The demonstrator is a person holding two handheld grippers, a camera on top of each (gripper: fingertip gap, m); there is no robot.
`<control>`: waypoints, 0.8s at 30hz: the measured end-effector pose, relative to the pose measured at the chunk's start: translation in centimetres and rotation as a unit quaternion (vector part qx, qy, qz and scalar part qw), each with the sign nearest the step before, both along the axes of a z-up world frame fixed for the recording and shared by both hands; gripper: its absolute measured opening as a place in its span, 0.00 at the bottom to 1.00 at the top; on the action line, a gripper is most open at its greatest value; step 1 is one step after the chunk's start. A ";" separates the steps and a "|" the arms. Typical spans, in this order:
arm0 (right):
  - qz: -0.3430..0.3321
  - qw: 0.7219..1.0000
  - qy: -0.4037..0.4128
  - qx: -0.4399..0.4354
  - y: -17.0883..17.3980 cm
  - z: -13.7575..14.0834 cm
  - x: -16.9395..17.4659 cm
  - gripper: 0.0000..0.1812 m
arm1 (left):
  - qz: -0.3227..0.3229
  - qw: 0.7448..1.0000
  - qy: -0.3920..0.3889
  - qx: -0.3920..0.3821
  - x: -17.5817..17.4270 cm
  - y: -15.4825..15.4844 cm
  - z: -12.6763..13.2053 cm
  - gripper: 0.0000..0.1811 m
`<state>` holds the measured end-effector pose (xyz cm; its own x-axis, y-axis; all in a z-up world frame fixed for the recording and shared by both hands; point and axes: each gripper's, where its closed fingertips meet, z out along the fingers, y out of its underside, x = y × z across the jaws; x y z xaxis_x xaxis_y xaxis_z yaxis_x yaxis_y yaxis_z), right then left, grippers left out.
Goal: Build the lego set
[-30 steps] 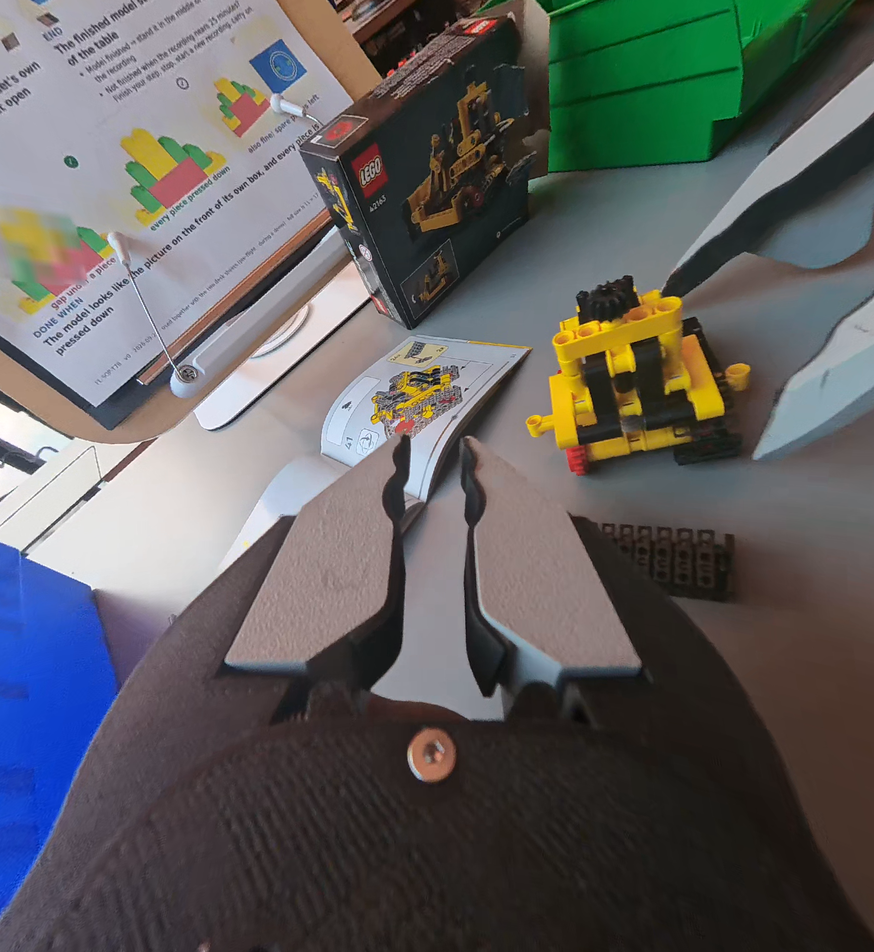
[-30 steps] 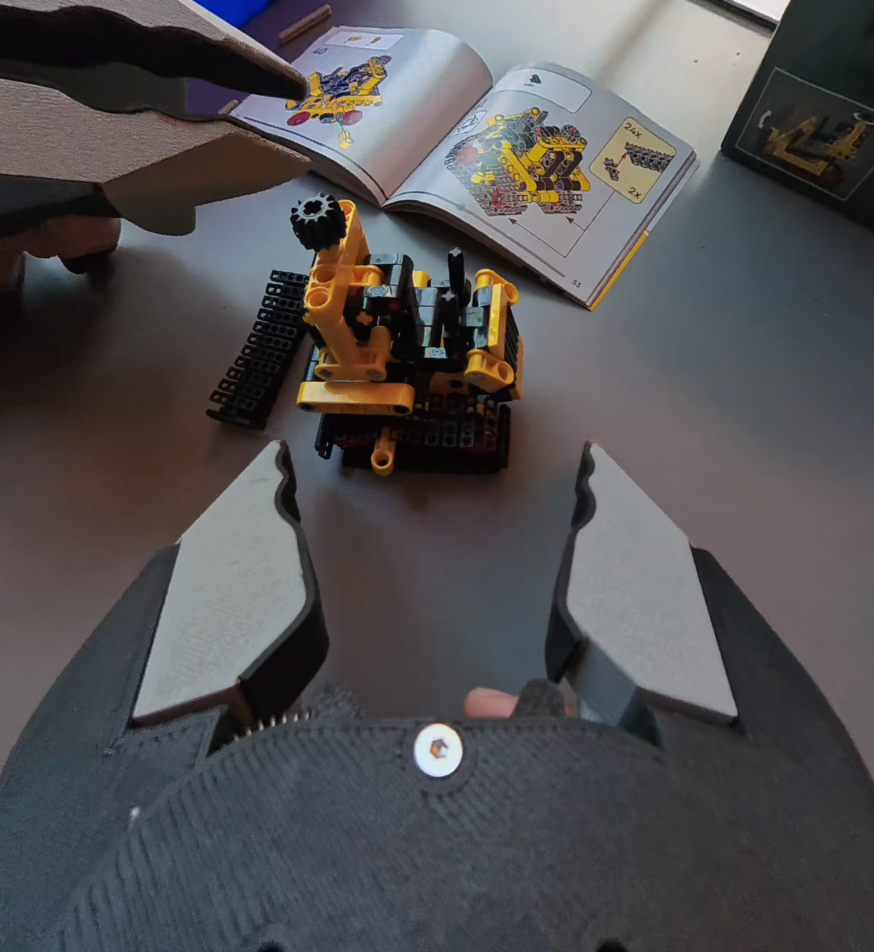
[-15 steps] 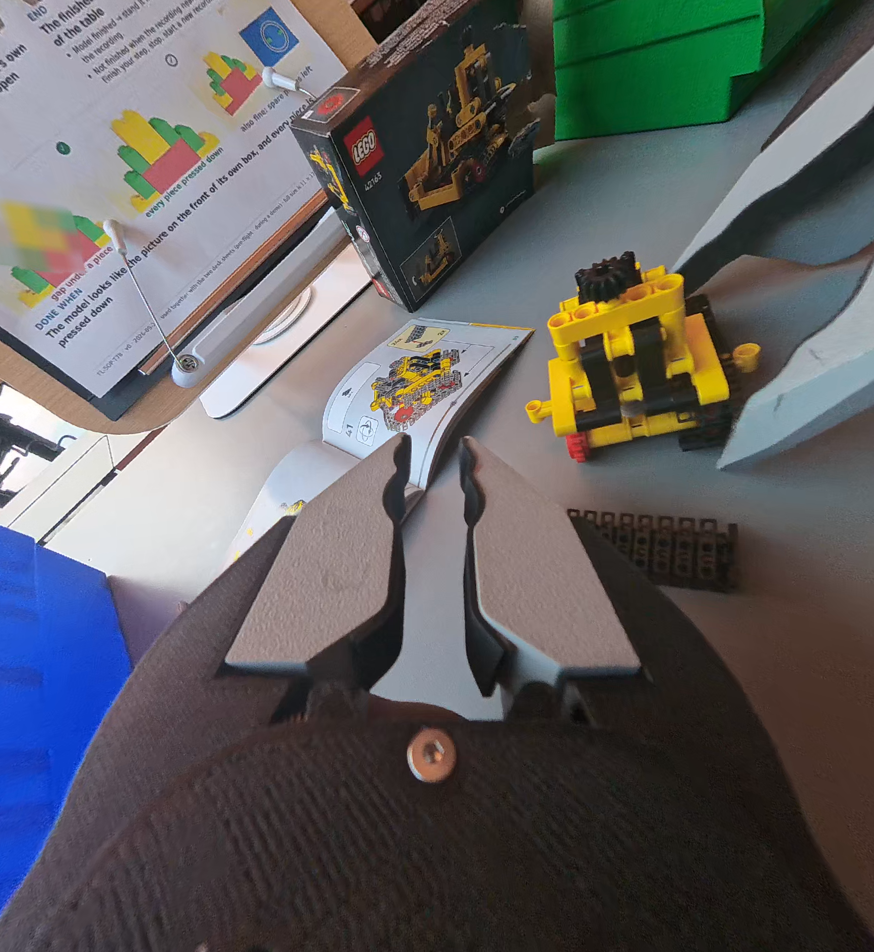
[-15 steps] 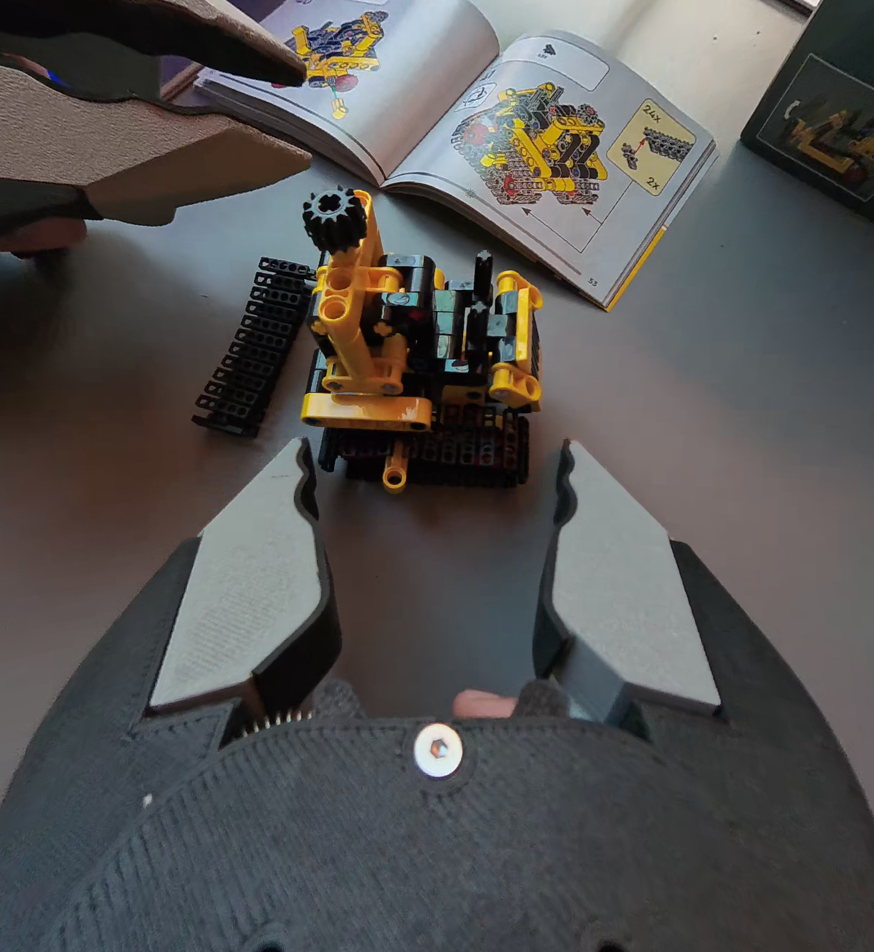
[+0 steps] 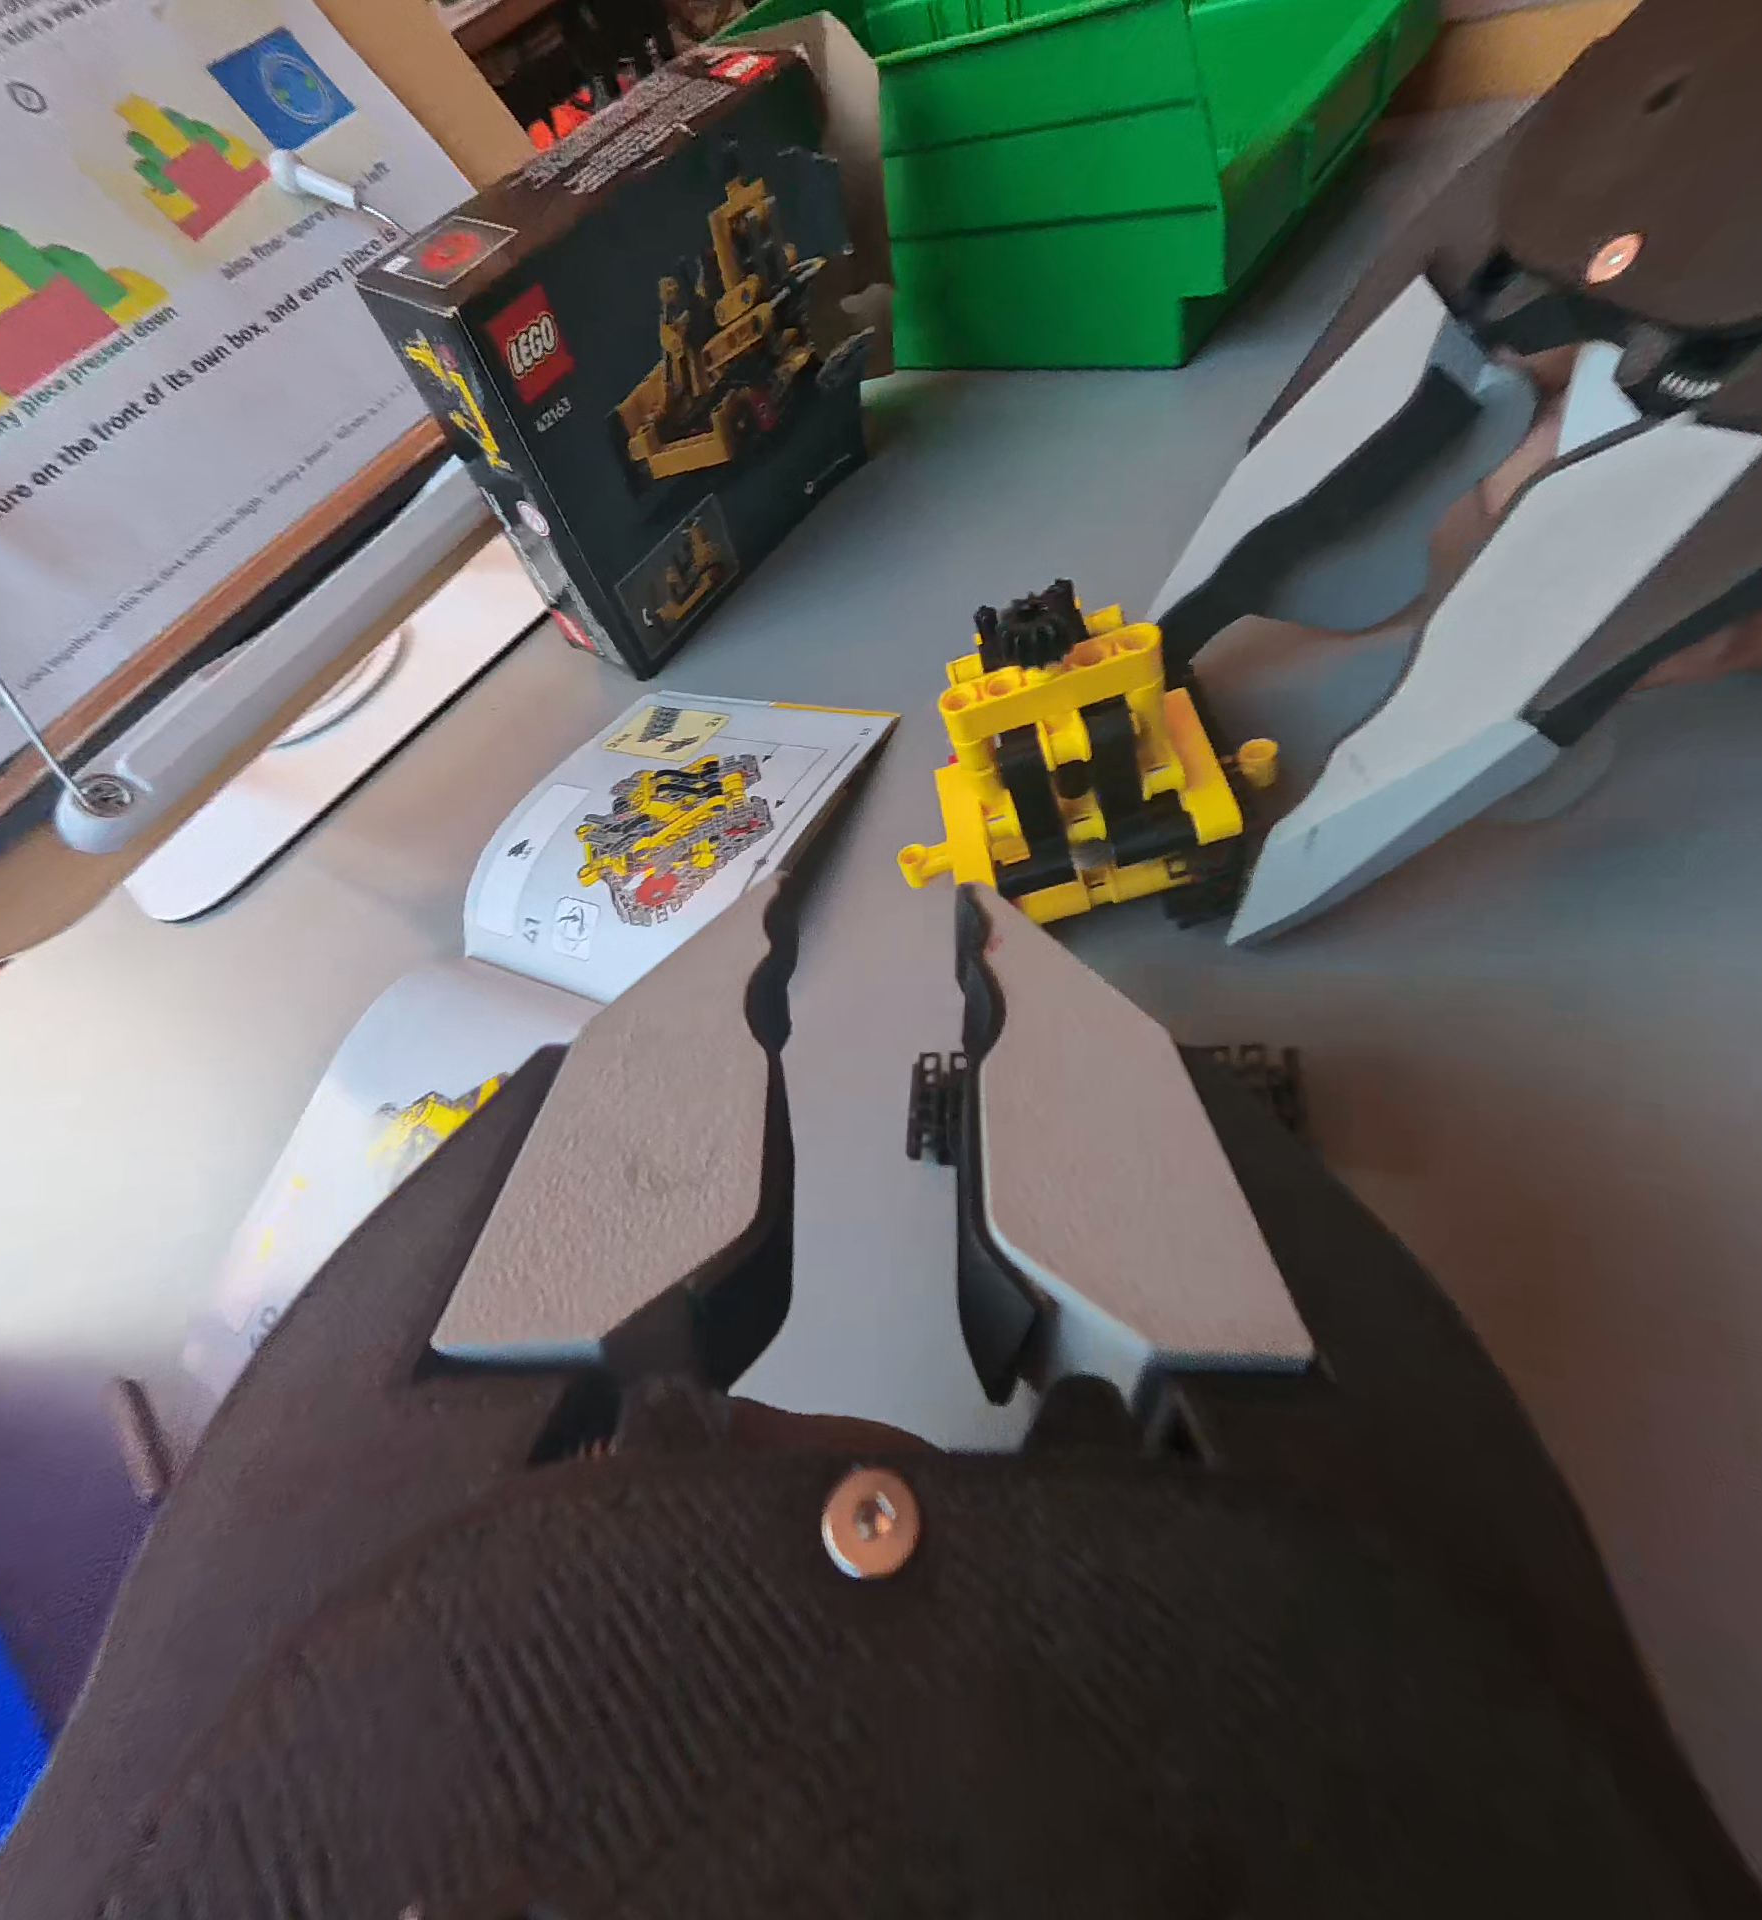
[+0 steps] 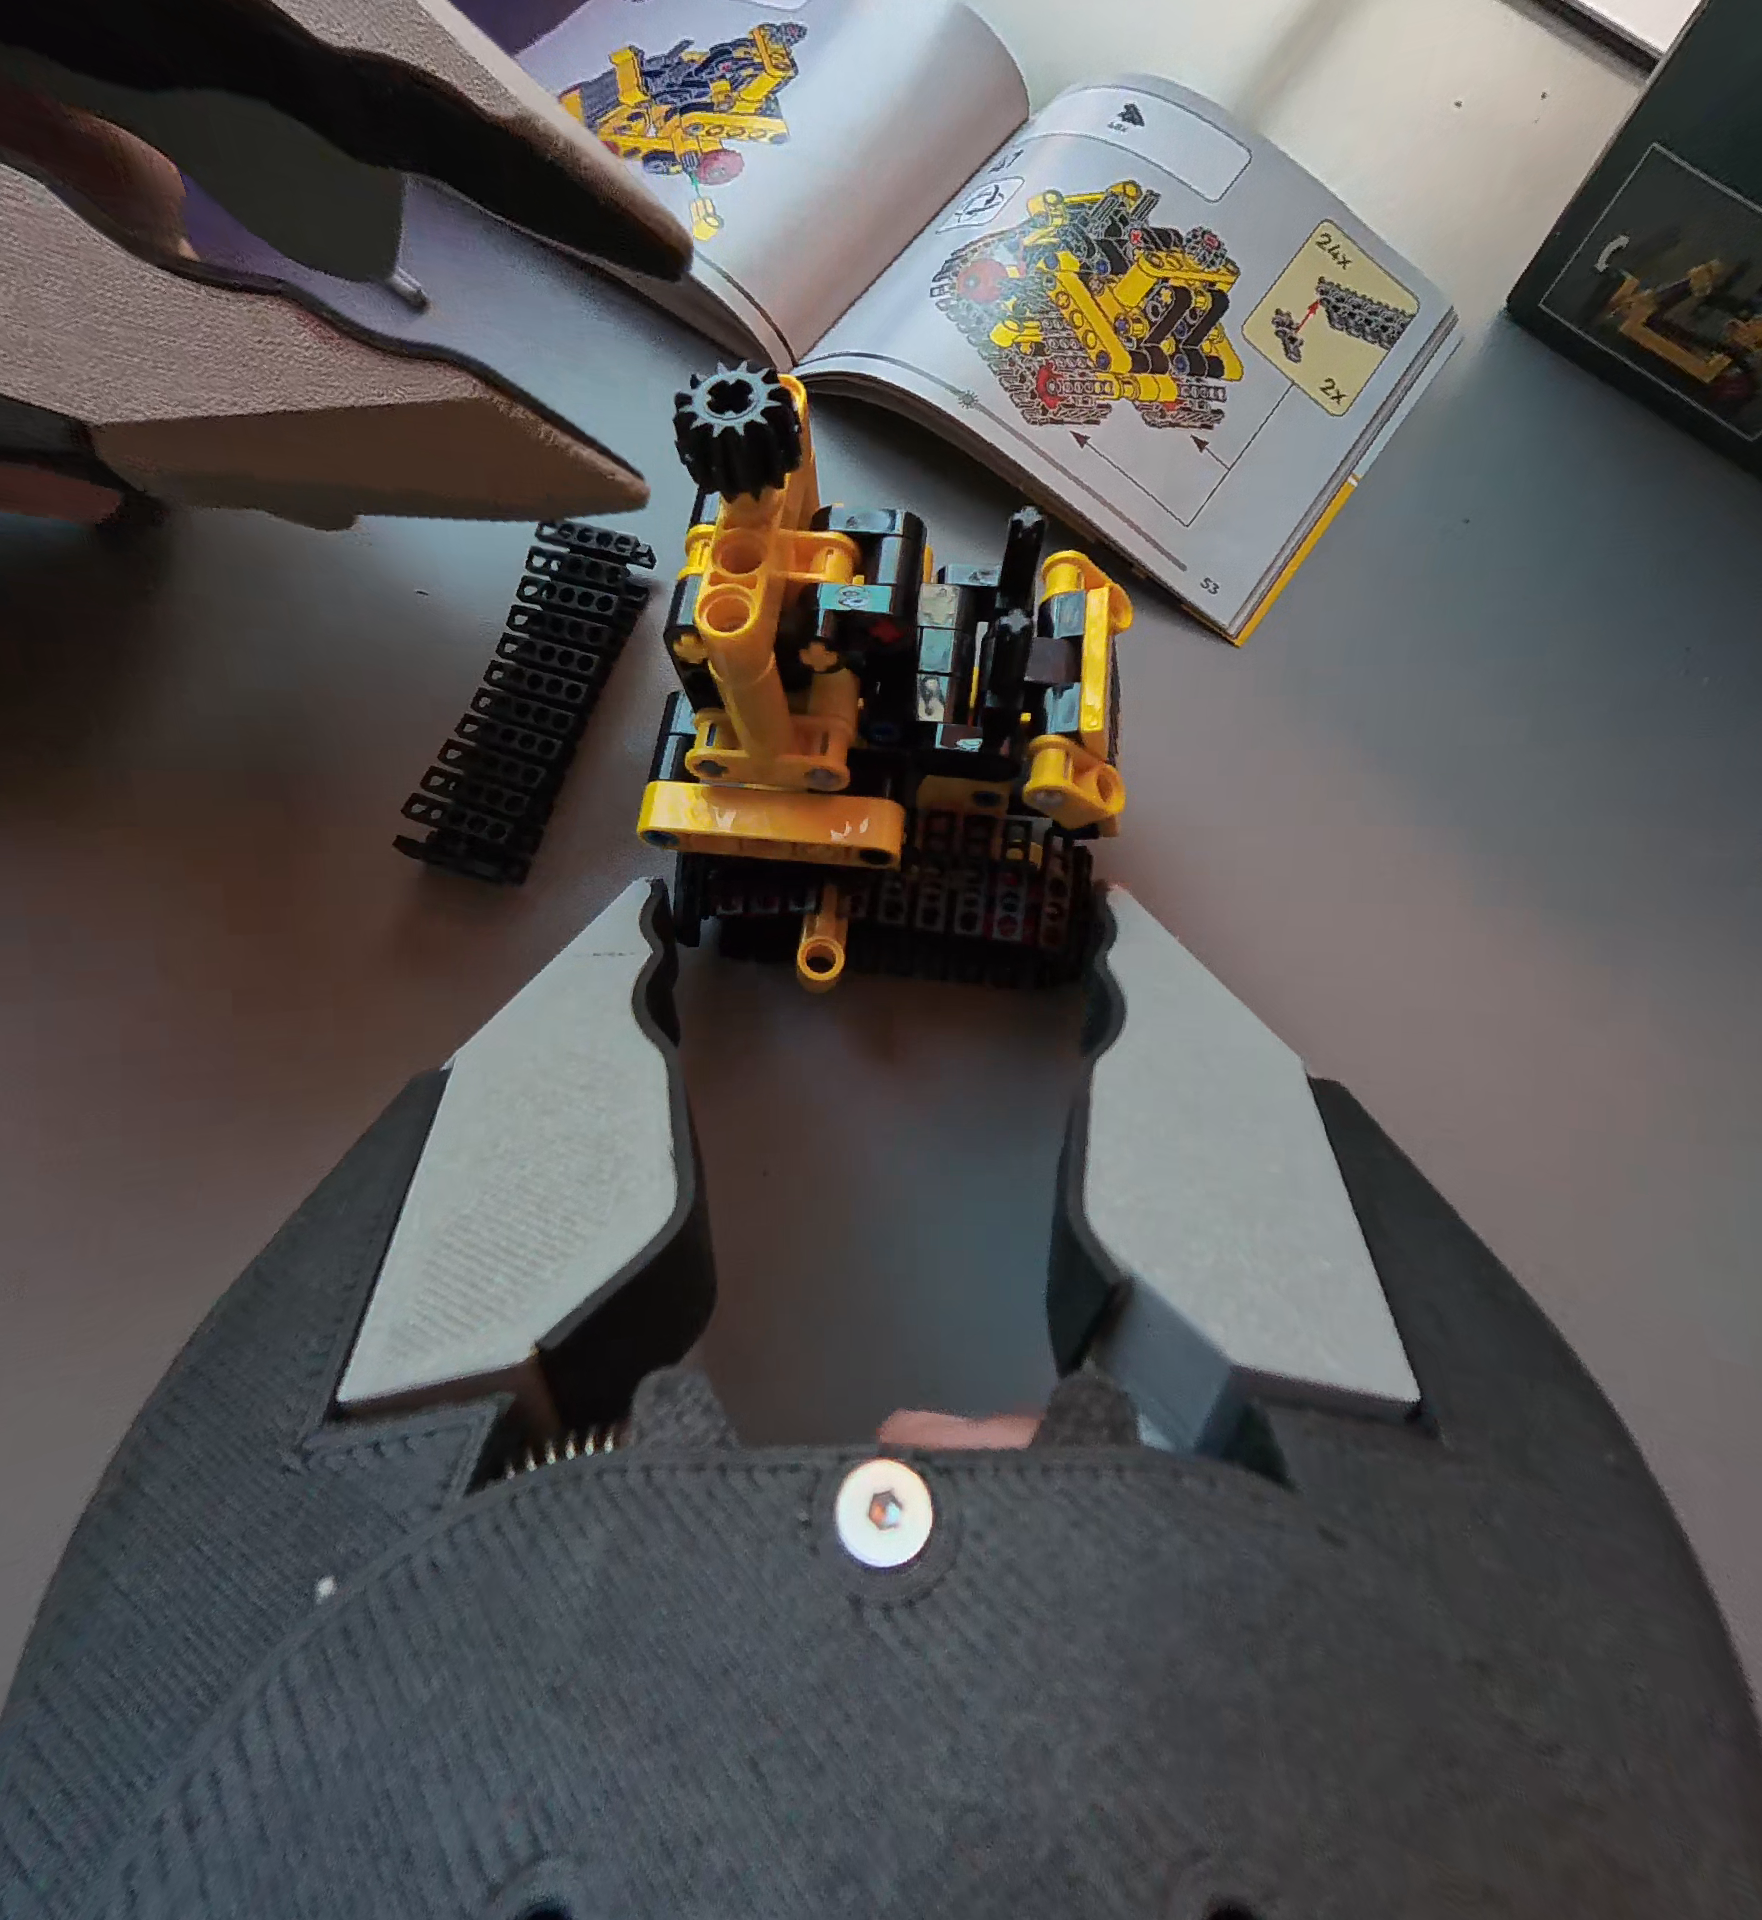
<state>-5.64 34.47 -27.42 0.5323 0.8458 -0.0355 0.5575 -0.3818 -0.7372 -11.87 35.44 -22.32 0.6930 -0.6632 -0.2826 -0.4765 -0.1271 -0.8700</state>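
- Model (image 6: 887,717): a yellow and black tracked vehicle, part-built, is seen upright on the counter (image 6: 1479,935), with a black gear (image 6: 737,431) at the top of a yellow beam. One track appears fitted on the side nearest the right gripper.
- Track (image 6: 529,707): a loose strip of black links is laid flat on the counter just beside the model, apart from it; in the left wrist view most of it is hidden behind the gripper's finger.
- Right gripper (image 6: 882,935): jaws are held wide apart, empty, with the tips at either end of the model's near track, close to it; contact cannot be told.
- Left gripper (image 5: 866,935): jaws are parted by a narrow gap, nothing is held; it is poised above the loose track, near the model.
- Booklet (image 6: 1116,270): lies open on the counter beyond the model, at a page picturing the track step.
- Box (image 5: 648,405): dark, stood upright behind the booklet.
- Bin (image 5: 1116,187): green, at the far edge of the counter.
- Sheet (image 5: 129,270): a printed instruction sheet is propped on a stand to the left.
- Step judged in hand: the model is to be steadied so the loose track can be fitted. The squeeze is best taken low across the chassis, squarely, not on the gear or thin pins, and only lightly, lest pieces be popped loose.
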 end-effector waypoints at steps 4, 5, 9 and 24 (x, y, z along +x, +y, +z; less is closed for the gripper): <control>0.004 1.000 0.008 -0.006 -0.1 0.1 0.0 0.42 | -0.020 1.000 -0.022 -0.001 0.3 -0.3 0.5 0.17; 0.005 1.000 0.010 -0.007 -0.1 0.2 0.0 0.41 | -0.023 1.000 -0.020 0.001 0.4 -0.4 0.6 0.18; 0.005 1.000 0.015 -0.014 -0.1 0.2 0.0 0.41 | -0.050 0.999 -0.003 -0.012 1.2 -0.7 0.2 0.25; 0.006 1.000 -0.014 0.011 -0.4 -0.1 0.2 0.48 | -0.101 0.994 0.038 -0.026 2.1 -1.4 -1.1 0.25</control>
<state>-5.45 34.10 -27.50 0.5228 0.8525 -0.0016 0.5820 -0.3583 -0.7300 -9.73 34.03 -23.42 0.5219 -0.8017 -0.2913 -0.5613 -0.0656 -0.8250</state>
